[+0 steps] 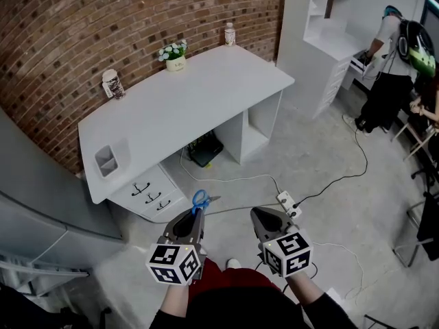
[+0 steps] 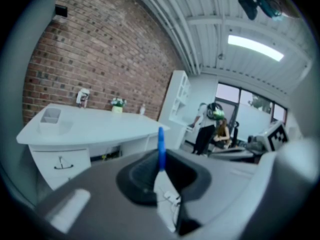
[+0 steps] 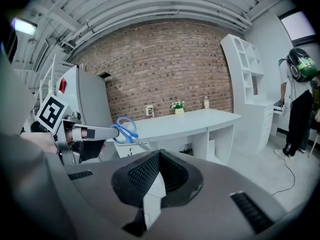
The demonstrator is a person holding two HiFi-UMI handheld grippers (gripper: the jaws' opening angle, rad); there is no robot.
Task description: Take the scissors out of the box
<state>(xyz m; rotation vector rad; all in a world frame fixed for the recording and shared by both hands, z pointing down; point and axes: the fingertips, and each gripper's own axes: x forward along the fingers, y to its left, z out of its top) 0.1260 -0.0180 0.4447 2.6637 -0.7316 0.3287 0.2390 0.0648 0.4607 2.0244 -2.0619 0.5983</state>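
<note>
Head view: a long white desk with drawers [image 1: 206, 94] stands against a red brick wall [image 1: 137, 19], well ahead of both sets of jaws. A small grey open-topped holder [image 1: 106, 160] sits on the desk ahead and left of them. The left gripper [image 1: 197, 214] is clamped on the blue-handled metal scissors [image 1: 200, 200]. The handle loops stick out past its jaw tips, and a short piece of blade points towards the right gripper [image 1: 264, 214]. In the left gripper view only a thin blue strip [image 2: 161, 146] rises between the jaws; they hide the rest. The right gripper's jaws meet at the tips with nothing between them. A person at the frame edge, right of the jaws, is cut off.
</note>
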